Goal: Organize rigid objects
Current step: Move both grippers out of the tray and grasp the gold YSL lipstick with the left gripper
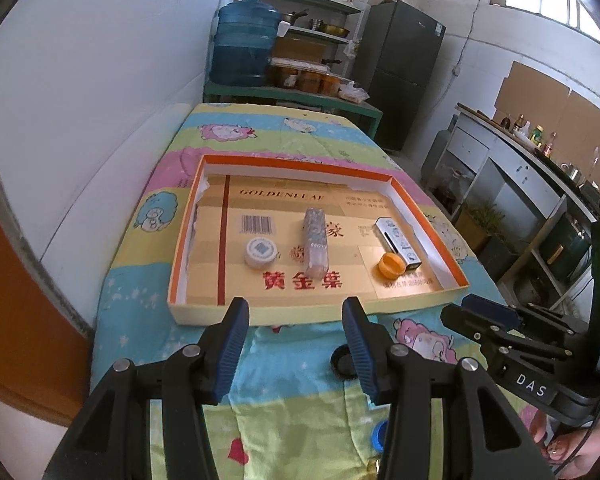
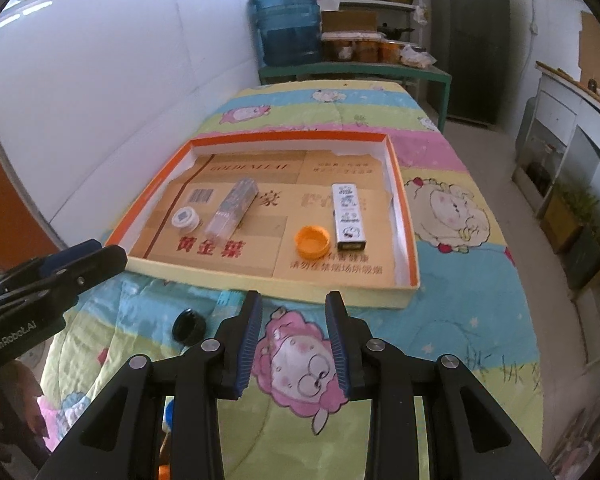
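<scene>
A shallow cardboard tray [image 1: 424, 216] [image 2: 406, 216] with an orange rim lies on the cartoon-print cloth. In it lie a white round cap [image 1: 261, 253] [image 2: 185, 219], a clear plastic tube [image 1: 315, 242] [image 2: 233, 208], an orange cap [image 1: 392, 265] [image 2: 313, 242] and a white rectangular tin [image 1: 399, 242] [image 2: 349, 210]. A black cap [image 1: 342, 360] [image 2: 189, 326] lies on the cloth in front of the tray. A blue cap [image 1: 379, 434] shows partly behind my left finger. My left gripper [image 1: 296, 344] is open and empty, just short of the tray's near wall. My right gripper [image 2: 294, 340] is open and empty over the cloth.
A white wall runs along the table's left side. Behind the table stand a green bench with a blue water jug [image 1: 244, 46] [image 2: 288, 26], shelves and a dark fridge [image 1: 400, 72]. A counter with bottles [image 1: 540, 140] lines the right.
</scene>
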### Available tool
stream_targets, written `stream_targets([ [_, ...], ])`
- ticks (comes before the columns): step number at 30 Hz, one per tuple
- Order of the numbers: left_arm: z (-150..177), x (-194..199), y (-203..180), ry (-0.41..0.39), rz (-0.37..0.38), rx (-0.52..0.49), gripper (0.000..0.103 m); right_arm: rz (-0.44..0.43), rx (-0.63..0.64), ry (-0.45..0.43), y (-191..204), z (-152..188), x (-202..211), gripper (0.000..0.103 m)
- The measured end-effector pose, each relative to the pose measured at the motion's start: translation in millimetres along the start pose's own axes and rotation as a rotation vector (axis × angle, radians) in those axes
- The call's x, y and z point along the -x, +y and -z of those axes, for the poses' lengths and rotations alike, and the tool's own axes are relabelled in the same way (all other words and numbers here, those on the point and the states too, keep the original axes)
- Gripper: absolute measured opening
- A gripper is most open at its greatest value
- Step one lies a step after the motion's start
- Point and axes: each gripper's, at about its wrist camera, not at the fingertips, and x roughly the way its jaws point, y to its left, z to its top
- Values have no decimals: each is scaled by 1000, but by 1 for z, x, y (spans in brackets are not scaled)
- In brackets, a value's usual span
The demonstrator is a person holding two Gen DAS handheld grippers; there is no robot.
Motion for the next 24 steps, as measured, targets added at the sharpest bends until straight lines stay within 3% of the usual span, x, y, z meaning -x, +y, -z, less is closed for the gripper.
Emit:
stream_targets([
  [11, 28, 15, 7, 24, 38, 9, 49, -27, 25, 36, 21, 19, -2, 33],
  [18, 64, 26, -20, 81, 133, -52, 48, -19, 13, 31, 20, 30, 7, 33],
  [24, 86, 22, -39, 127, 159, -80, 48, -21, 12, 25, 20, 42, 16, 33],
])
